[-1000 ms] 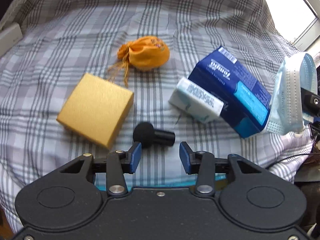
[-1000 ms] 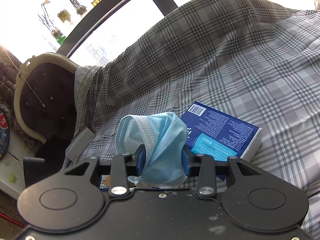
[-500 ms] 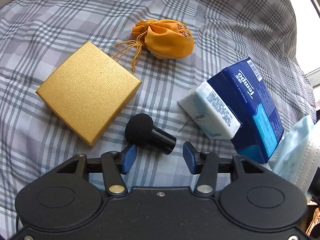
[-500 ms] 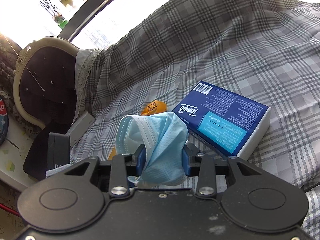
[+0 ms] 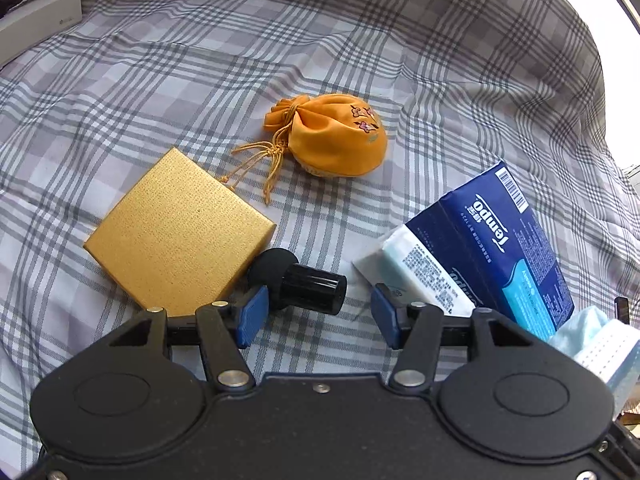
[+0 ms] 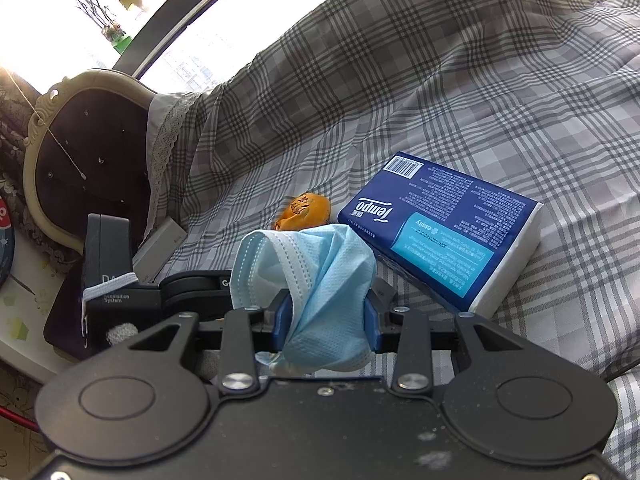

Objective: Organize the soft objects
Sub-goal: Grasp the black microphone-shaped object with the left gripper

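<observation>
The dark blue soft pack of tissues (image 6: 440, 232) carried the white brand name "Tempo" near its barcode end, a lighter blue panel reading "essity", and blocks of fine print too small to read. It lay flat on the grey-and-white plaid bedsheet (image 5: 160, 80), its long axis running from the barcode end, far from the cameras, toward the tongs. A smaller white and pale blue tissue packet (image 5: 420, 276) leaned against its long side, print unreadable. In the right wrist view the black body of the other tool showed part of a label, "cquisition System".

The right tongs (image 6: 326, 320) were clamped on a crumpled pale blue pleated face mask (image 6: 320, 280), which stood up between the pads above the bed, near the blue pack. The left tongs (image 5: 316, 316) stood apart with nothing gripped; their jaws had just been opening. A short black cylinder with a black foam ball tip (image 5: 296, 280) lay just ahead of them, foam end toward a square gold textured box (image 5: 180, 232). Beyond sat an orange satin drawstring pouch with embroidered flowers (image 5: 332, 136), its tassel cords trailing toward the box.
</observation>
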